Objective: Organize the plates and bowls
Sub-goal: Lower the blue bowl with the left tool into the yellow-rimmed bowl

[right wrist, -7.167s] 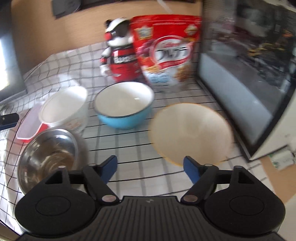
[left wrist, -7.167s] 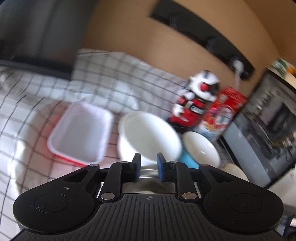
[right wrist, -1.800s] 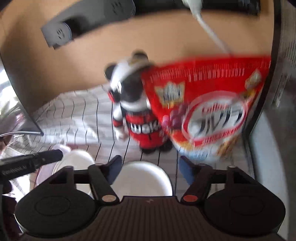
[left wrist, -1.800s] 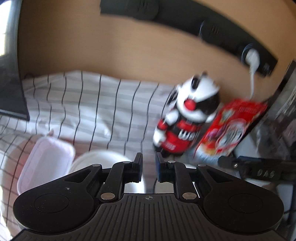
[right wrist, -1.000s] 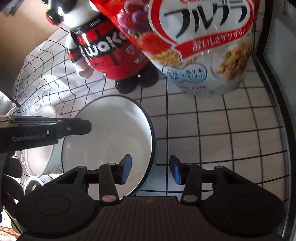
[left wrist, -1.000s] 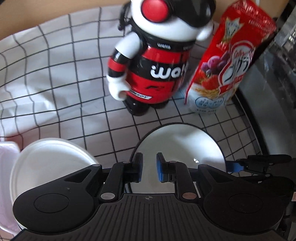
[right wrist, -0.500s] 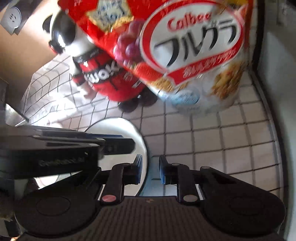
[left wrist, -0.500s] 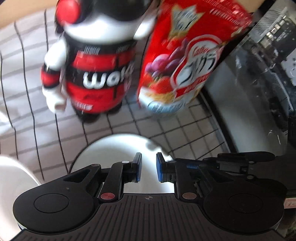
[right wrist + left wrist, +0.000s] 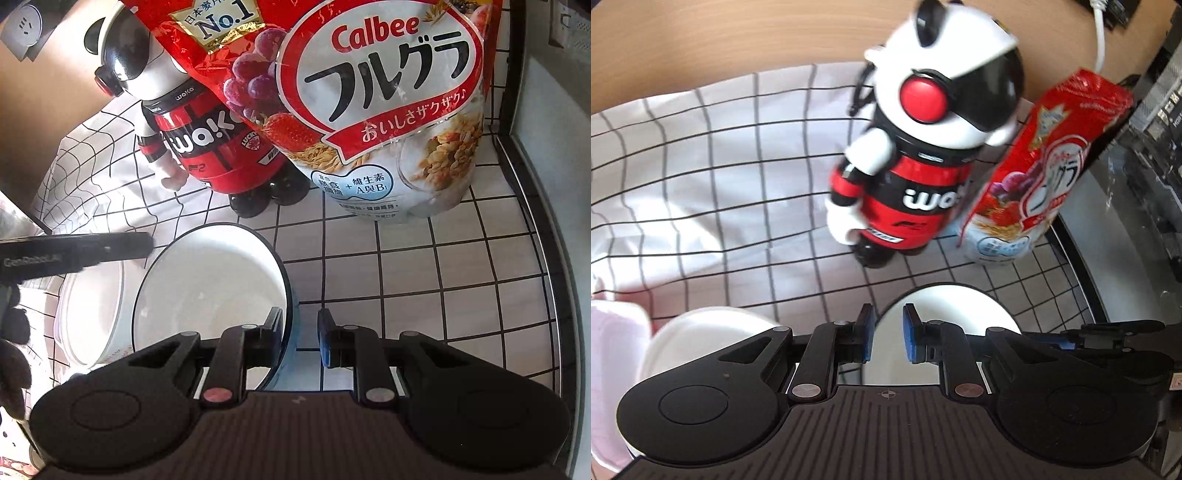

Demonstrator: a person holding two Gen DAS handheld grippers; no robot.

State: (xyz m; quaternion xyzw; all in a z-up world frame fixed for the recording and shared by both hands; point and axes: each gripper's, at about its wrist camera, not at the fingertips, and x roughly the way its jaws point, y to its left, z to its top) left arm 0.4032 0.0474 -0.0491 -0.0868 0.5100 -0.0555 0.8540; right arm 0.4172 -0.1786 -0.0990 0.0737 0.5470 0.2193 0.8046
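Right gripper [image 9: 300, 338]: fingers standing narrowly apart, straddling the right rim of the blue bowl [image 9: 210, 295], 1 pad inside, 1 outside; whether they are pinching it cannot be told.

Left gripper [image 9: 885, 334]: fingers a small gap apart, gripping nothing, hovering over the bowl's [image 9: 945, 314] left edge.

Blue bowl: sitting on the checked cloth [image 9: 443, 266], white bowl [image 9: 92, 306] just left, toy [image 9: 207, 129] and cereal bag [image 9: 369, 103] standing beyond it.

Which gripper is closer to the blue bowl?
Right. The right gripper has its fingers on either side of the blue bowl's rim, one inside, one outside. The left gripper hangs above the bowl's other side.
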